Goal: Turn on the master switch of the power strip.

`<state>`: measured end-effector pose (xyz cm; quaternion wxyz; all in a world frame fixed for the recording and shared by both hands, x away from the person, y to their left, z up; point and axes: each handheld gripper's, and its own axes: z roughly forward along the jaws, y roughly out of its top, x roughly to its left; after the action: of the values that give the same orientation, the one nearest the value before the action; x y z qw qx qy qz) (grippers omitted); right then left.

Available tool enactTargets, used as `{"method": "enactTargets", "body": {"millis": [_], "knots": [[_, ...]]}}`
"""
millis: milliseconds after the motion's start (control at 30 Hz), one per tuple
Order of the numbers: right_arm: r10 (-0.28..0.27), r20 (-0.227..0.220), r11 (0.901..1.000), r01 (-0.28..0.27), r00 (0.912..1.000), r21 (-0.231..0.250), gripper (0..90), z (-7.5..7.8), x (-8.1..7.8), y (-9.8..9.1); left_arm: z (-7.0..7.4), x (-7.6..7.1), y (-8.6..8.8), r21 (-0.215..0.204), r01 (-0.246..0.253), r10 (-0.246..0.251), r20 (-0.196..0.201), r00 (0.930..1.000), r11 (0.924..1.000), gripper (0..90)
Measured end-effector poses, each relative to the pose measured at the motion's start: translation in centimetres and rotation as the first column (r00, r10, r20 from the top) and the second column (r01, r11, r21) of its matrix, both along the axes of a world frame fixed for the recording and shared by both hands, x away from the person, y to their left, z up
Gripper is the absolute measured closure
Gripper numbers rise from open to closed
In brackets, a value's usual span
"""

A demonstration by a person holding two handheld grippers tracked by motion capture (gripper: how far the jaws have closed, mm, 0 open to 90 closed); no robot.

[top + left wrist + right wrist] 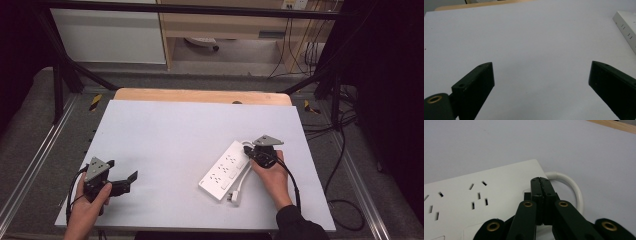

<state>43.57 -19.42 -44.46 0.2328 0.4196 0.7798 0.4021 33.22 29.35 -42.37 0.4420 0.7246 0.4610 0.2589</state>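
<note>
A white power strip (pixel 225 170) lies slantwise on the table's right half, its sockets facing up. Its white cable (pixel 243 181) runs along its near side to a plug (pixel 233 198). My right gripper (pixel 248 151) is shut, nothing between the jaws. In the right gripper view its tips (pixel 541 180) sit over the end of the strip (pixel 486 195), beside the cable's loop (pixel 575 188). My left gripper (pixel 124 172) is at the table's near left, open and well apart from the strip. The left gripper view shows that gripper (pixel 541 72) with jaws wide over bare table, the strip's corner (pixel 627 27) at top right.
The table top (pixel 175 130) is a pale sheet with a wooden edge (pixel 200 95) at the back. A black frame (pixel 60 75) and loose cables (pixel 345 150) surround it. A person's hands hold both grippers from the near edge.
</note>
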Motion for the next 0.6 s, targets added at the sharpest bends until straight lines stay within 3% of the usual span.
{"method": "enactTargets", "body": {"millis": [600], "knots": [[0.005, 0.010, 0.9999, -0.005, 0.9999, 0.010, 90.0, -0.10, -0.01, -0.11, 0.03, -0.04, 0.02, 0.001, 0.001, -0.001, 0.001, 1.0000, 1.0000, 6.3]]}}
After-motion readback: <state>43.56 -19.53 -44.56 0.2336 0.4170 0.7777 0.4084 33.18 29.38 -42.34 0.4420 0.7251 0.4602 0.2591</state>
